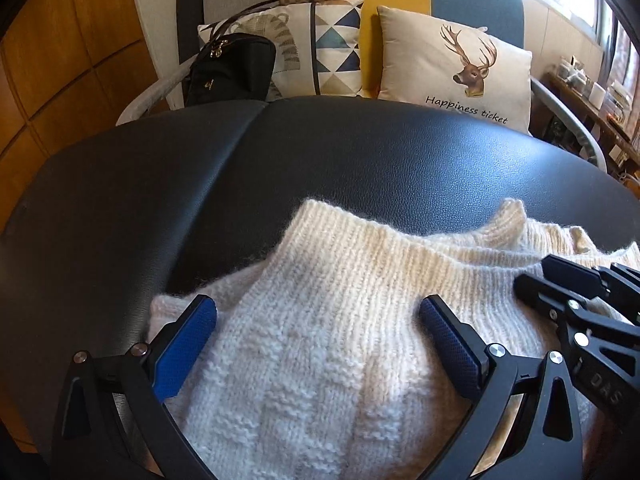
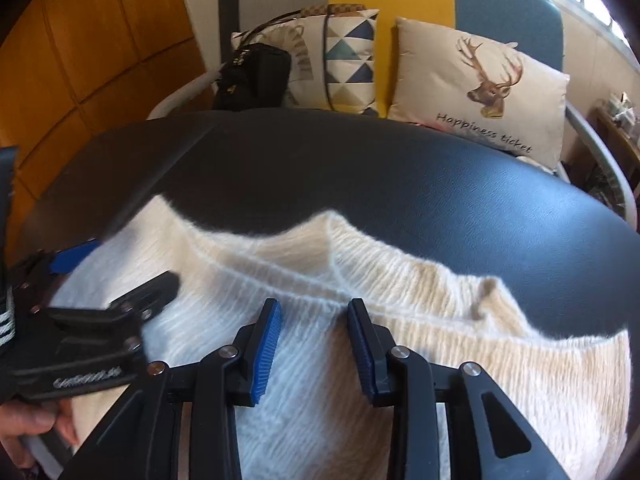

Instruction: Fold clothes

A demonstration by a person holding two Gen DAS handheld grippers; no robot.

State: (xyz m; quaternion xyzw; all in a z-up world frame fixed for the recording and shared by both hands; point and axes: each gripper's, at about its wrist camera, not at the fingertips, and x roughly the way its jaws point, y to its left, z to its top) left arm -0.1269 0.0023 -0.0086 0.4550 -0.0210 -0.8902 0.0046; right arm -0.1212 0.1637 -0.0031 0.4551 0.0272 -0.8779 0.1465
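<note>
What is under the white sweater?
The sweater lies on a black padded surface, whose bare leather-like part shows beyond and to the left of it. What is directly beneath the knit, and its lower part, is covered and cannot be seen.

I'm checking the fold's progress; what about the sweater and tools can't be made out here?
- Sweater hem and sleeves: cut off by the bottom edge, both views.
- Knit detail: motion-blurred, right wrist view.
- Whether the left tool or right tool touches the knit: unclear.
</note>
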